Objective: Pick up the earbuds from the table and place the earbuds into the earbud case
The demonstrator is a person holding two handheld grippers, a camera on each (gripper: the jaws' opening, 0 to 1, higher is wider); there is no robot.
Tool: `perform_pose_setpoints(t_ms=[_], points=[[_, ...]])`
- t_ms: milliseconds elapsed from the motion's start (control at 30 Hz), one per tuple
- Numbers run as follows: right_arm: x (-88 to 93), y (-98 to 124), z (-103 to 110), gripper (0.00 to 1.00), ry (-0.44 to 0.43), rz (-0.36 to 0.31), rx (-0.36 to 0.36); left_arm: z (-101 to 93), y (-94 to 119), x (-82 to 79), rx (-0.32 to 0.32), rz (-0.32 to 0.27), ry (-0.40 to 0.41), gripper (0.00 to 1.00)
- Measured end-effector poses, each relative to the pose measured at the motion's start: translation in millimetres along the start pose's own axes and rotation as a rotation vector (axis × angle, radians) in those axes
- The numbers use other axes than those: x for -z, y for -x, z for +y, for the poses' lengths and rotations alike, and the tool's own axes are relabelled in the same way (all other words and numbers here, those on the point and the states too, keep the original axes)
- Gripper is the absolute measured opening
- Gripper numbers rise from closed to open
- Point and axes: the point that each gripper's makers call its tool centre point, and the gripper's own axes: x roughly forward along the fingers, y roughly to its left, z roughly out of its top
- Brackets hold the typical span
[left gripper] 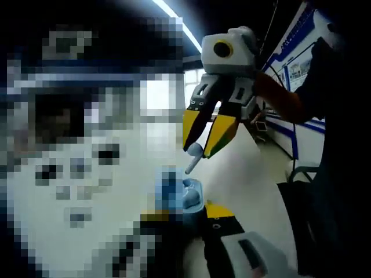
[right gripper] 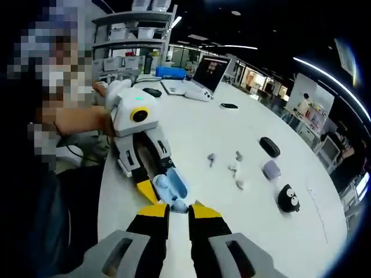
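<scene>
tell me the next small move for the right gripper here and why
Probably ease the right gripper down so the earbud pinched at its tips seats in the open blue earbud case. In the left gripper view the earbud's stem hangs just above the case, which the left gripper holds steady. More earbuds lie on the white table.

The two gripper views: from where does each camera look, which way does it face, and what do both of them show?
Left gripper view: rides on the left gripper, faces the right gripper, which pinches an earbud above the open blue earbud case; an orange sleeve shows.
Right gripper view: rides on the right gripper, faces down over the white table at the left gripper holding the case; a hand shows.
Shared: the case, and each view shows the other gripper.
</scene>
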Motion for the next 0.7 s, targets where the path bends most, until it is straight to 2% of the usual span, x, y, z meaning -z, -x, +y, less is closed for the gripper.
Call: perform_pose_setpoints(t_ms=[133, 267, 400, 600, 700], points=[[24.0, 2, -11, 0.13, -0.024, 0.011, 0.027, -0.2, 0, -0.1, 0.001, 0.0, 0.001, 0.19], [41.3, -2, -10, 0.13, -0.024, -0.012, 0.019, -0.3, 0, 0.0, 0.002, 0.0, 0.003, 0.19], [48.3, -5, -12, 0.13, -0.008, -0.053, 0.033, -0.3, 0, 0.2, 0.0, 0.001, 0.005, 0.19], [53.3, -6, -17, 0.13, -0.066, -0.129, 0.063, 0.2, 0, 0.4, -0.001, 0.001, 0.008, 0.19], [54.4, -6, -19, 0.13, -0.023, -0.141, 0.093, 0.3, 0, 0.4, -0.001, 0.002, 0.01, 0.19]])
